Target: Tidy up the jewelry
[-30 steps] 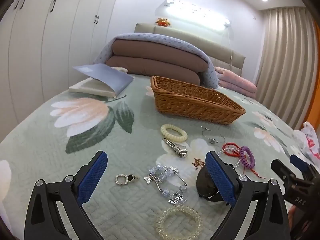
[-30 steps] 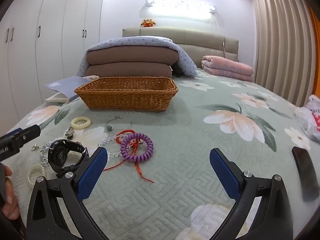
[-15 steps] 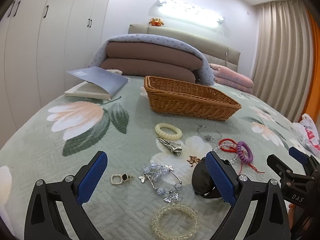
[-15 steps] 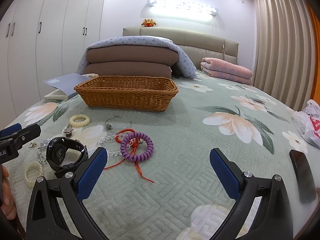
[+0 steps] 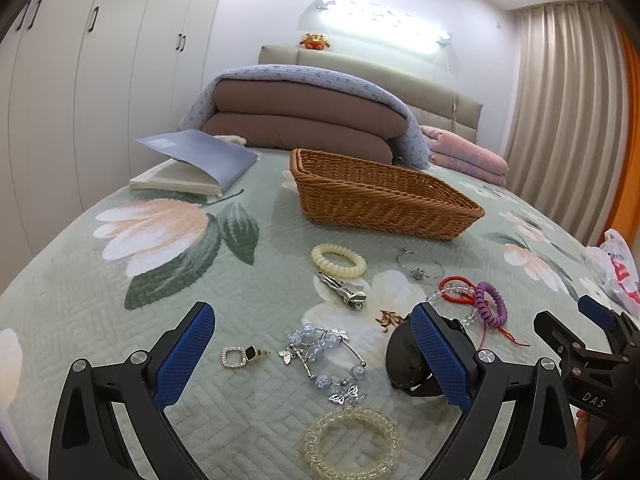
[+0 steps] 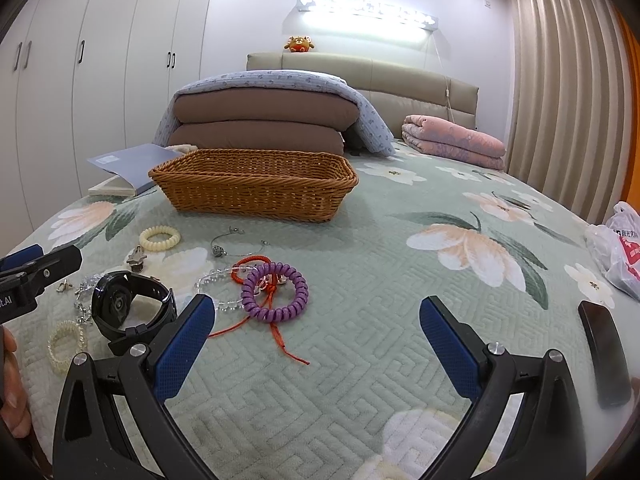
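Observation:
Jewelry lies scattered on the green floral bedspread before a wicker basket (image 5: 384, 196) (image 6: 256, 188). My left gripper (image 5: 312, 356) is open above a crystal butterfly bracelet (image 5: 324, 356), with a square earring (image 5: 238, 357) and a clear bead bracelet (image 5: 350, 442) near it. A black watch (image 5: 404, 360) (image 6: 128, 304) sits behind its right finger. Farther off are a cream coil tie (image 5: 338, 260), a silver clip (image 5: 344, 290), a wire bangle (image 5: 420, 270) and a purple coil tie (image 6: 276, 292) on red cord. My right gripper (image 6: 316, 340) is open, holding nothing, right of the purple tie.
A grey-blue folder on a book (image 5: 196, 164) lies at the back left. Folded brown and pink quilts (image 6: 260, 124) are stacked by the headboard. A plastic bag (image 6: 620, 248) and a dark phone (image 6: 604, 360) lie at the right edge. Wardrobes line the left wall.
Both views have tilted and shifted slightly; the jewelry sits a little lower in the left wrist view. Nothing on the bed has moved, and both grippers stay open.

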Demonstrator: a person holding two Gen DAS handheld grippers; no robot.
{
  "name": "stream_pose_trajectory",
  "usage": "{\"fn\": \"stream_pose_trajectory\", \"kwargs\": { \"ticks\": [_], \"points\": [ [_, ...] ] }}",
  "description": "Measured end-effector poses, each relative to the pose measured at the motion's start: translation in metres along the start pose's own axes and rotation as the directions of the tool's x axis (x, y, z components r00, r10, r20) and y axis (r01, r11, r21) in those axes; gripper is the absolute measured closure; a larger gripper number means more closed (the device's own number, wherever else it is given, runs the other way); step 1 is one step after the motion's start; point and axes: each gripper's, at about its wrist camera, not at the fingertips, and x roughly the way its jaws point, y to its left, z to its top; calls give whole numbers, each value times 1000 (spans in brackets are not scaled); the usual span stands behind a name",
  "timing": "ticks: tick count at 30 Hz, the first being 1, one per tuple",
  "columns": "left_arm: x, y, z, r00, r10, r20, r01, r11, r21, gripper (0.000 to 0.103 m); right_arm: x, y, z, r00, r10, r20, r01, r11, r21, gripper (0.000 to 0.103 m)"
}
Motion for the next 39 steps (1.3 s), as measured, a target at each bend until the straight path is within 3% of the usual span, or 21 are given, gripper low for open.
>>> {"fn": "stream_pose_trajectory", "kwargs": {
  "ticks": [39],
  "points": [
    [1, 2, -2, 1000, 0, 0, 0, 1000, -1, 4, -1, 2, -1, 1000, -1, 7, 1, 1000, -7, 0]
  ]
}}
